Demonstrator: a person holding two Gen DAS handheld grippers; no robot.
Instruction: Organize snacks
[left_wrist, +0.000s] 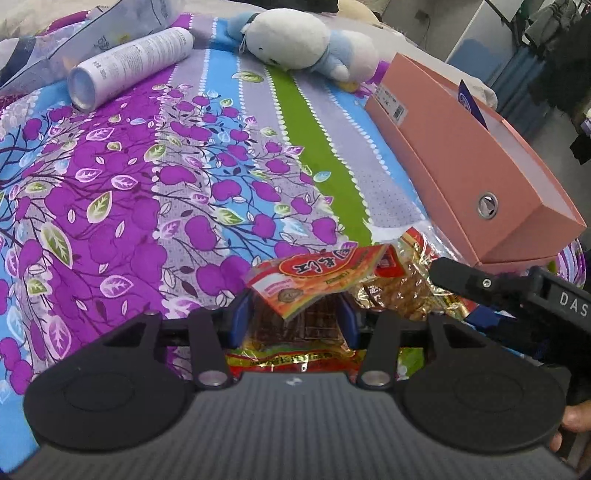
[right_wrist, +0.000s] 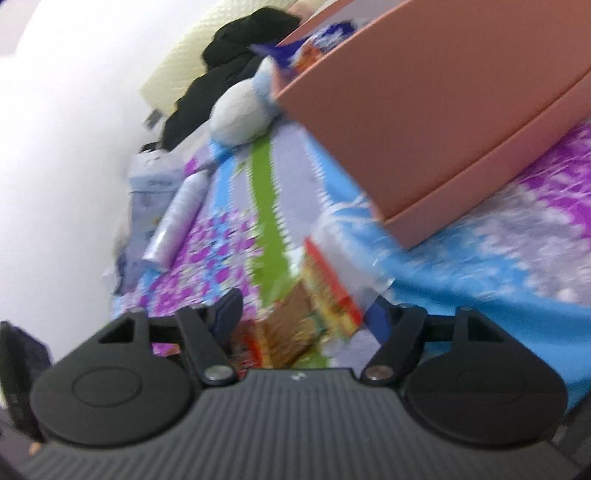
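Floral bedding (left_wrist: 155, 192) in purple, blue and green is covering the whole surface under both cameras. On it, close to the lens, a red-and-orange snack packet (left_wrist: 314, 280) is sitting between the blue pads of the left gripper (left_wrist: 295, 317); the pads are lying against its sides, so the gripper is pinching the packet, whose printed top flap is sticking up past the fingertips. Just to the right, more crinkly foil snack packs (left_wrist: 402, 291) are lying on the sheet, touching the held one. The right gripper (right_wrist: 303, 314) is reaching in from the right side of the left view, and its own blurred view is showing its jaws spread apart, with snack packs (right_wrist: 325, 295) lying between the fingers and not pressed by either pad. Beyond the packs, a pink cardboard box (left_wrist: 472, 162) is resting on the bedding, open on top, with a blue packet (left_wrist: 471, 101) poking out of it. Further back, a white and blue plush toy (left_wrist: 295, 40) is lying on its side, and a white spray can (left_wrist: 133, 70) is lying well apart to the left, beside a crumpled plastic bag (left_wrist: 122, 18)
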